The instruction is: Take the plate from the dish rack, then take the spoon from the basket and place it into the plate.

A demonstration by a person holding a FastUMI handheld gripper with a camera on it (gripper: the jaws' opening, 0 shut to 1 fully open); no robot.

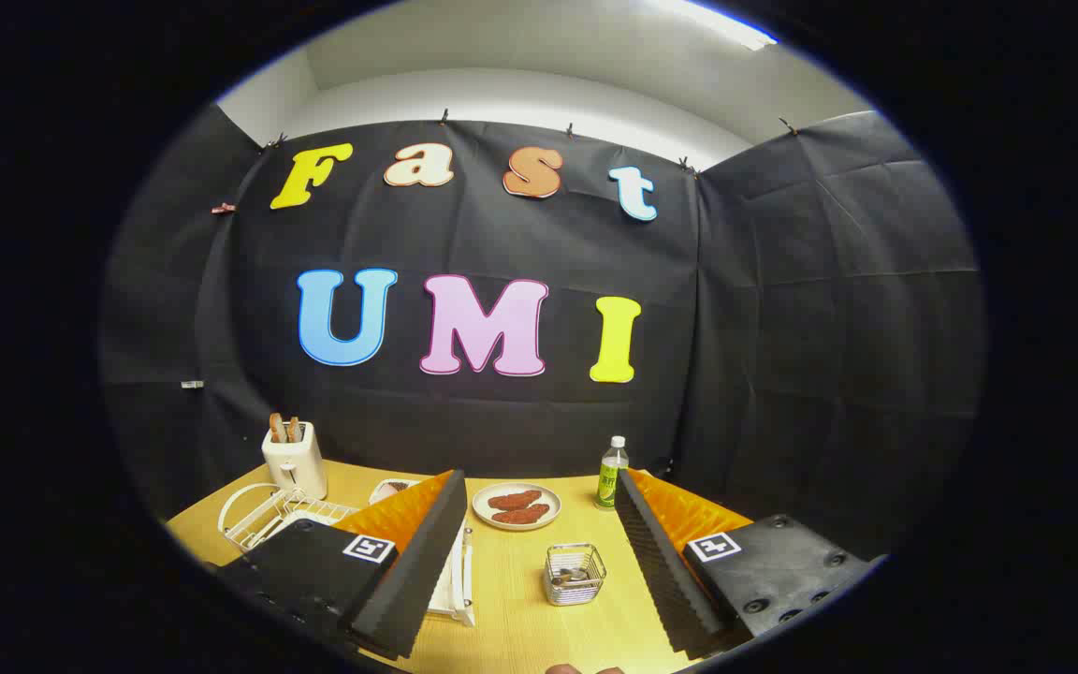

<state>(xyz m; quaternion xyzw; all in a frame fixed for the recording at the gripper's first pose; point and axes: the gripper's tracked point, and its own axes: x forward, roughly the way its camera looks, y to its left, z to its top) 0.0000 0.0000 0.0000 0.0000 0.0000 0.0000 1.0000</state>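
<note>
Basket (575, 573), small wire mesh, sits on table between wide-spread claw (539, 552) fingers.

Pale wood-grain table top (520, 608), smooth with a soft sheen. Small basket (575, 574) of thin shiny metal wire between the parted gripper (539, 562) fingers, whose inner faces are ribbed matt foam. White coated-wire dish rack (268, 515) at left. Glossy white toaster (295, 459). Clear plastic bottle (611, 475). Matt, creased cloth wall (782, 328) behind.
</note>
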